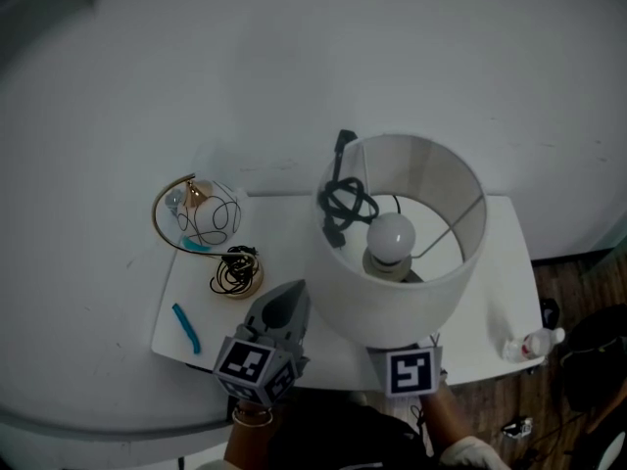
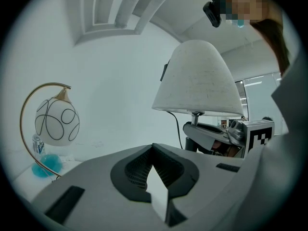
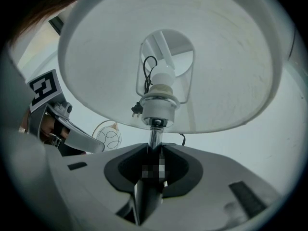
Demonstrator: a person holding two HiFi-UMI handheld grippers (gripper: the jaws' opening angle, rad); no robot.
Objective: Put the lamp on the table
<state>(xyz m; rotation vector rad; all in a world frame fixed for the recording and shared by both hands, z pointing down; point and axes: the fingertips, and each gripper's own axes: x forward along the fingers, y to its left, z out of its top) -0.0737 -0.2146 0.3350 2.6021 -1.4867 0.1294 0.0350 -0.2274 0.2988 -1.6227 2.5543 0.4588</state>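
Note:
The lamp has a wide white drum shade and a white bulb, and its black cord is bundled inside the shade. It stands upright over the small white table; its base is hidden. My right gripper is shut on the lamp's thin metal stem just under the socket. Only its marker cube shows in the head view, below the shade. My left gripper hovers to the lamp's left with its jaws shut on nothing. From it I see the shade to the right.
A globe lamp on a gold arc stands at the table's back left, also in the left gripper view. A coiled black cord and a blue strip lie near it. A small plastic bottle lies at the right edge.

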